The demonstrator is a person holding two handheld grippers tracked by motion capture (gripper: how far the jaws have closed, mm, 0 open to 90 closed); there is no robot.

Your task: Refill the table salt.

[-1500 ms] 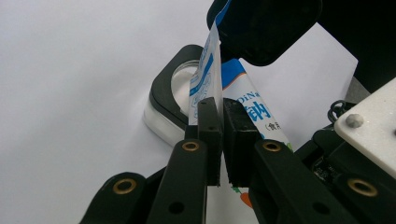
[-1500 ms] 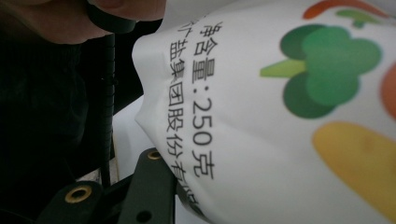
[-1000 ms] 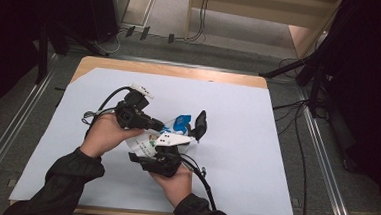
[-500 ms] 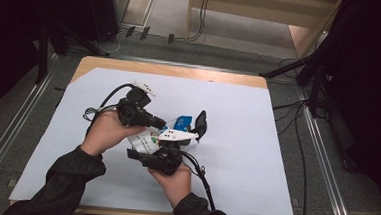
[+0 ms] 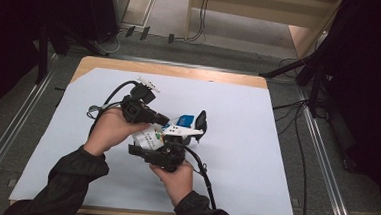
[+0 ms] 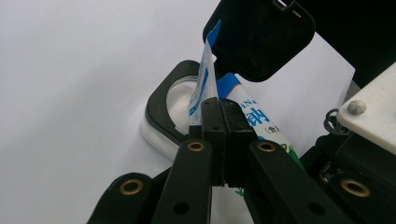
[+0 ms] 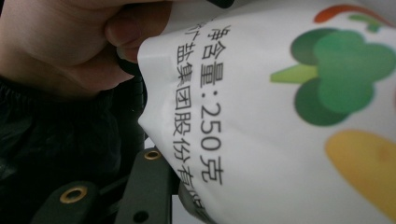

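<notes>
The white-and-blue salt bag (image 5: 163,132) hangs just above the middle of the white table sheet (image 5: 256,141). The left gripper (image 6: 218,116), at the bag's ten o'clock, is clamped tight on its blue top edge. The right gripper (image 5: 168,148), at six o'clock, grips the bag's body, jaws partly apart. A black-lidded container (image 6: 180,100) sits at the bag's two o'clock.

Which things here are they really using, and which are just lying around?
Being used:
- bag of salt, gripped by both grippers
- left gripper
- right gripper
- open box with black flip lid

Lying about:
- cables on the floor
- white sheet
</notes>
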